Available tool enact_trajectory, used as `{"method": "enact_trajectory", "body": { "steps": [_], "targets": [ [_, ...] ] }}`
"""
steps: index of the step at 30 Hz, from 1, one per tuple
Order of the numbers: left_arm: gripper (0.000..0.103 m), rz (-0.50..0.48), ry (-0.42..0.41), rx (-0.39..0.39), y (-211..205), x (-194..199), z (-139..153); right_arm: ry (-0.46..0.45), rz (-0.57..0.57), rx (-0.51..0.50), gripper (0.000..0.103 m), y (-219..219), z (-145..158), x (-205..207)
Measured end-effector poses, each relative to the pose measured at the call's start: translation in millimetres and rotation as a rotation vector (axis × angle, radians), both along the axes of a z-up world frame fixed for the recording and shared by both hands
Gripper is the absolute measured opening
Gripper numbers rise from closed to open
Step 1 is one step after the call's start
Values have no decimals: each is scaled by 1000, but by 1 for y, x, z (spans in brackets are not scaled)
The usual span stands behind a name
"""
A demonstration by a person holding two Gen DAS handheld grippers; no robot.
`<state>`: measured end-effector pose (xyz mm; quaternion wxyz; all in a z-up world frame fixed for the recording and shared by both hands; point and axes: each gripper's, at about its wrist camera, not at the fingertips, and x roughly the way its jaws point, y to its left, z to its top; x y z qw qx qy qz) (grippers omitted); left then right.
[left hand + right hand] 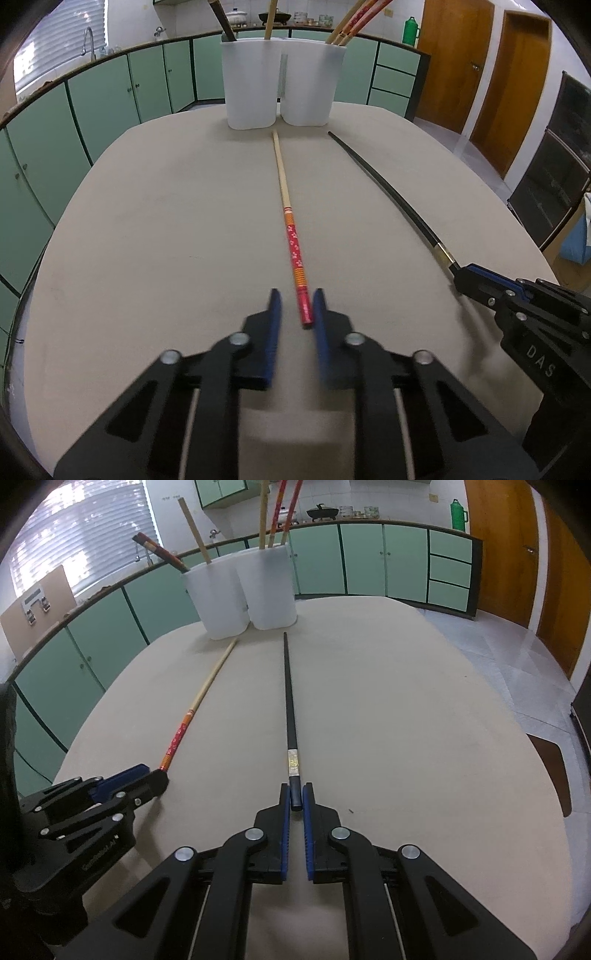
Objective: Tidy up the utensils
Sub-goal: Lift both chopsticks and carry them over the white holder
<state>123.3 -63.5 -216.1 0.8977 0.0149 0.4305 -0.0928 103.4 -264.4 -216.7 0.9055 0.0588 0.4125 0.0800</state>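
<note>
Both tongs pinch a chopstick end — left gripper (297,308) grasps the red chopstick (294,247), right gripper (296,799) the black chopstick (289,701). Both sticks lie mid-frame on the table (147,221), pointing at the white cups (284,85) up top — lift slowly, keep them level.

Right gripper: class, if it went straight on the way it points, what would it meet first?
The right gripper is shut on the thin black chopstick; pointing downward, it would probably meet the beige tabletop first.
</note>
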Motion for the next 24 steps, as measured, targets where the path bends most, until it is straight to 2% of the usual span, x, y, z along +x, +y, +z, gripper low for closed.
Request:
{"method": "enact_trajectory", "body": {
  "steps": [2,13,24],
  "targets": [
    [6,2,0,0,1,0,0,-2,2,-4,7,1,0,0],
    [5,11,-15,-18,7,-6,7,-27,3,-16,7,0,10,-4],
    [5,-4,-138,5,16,-24,56,-113,24,-22,5,-3,45,-9]
  ]
}}
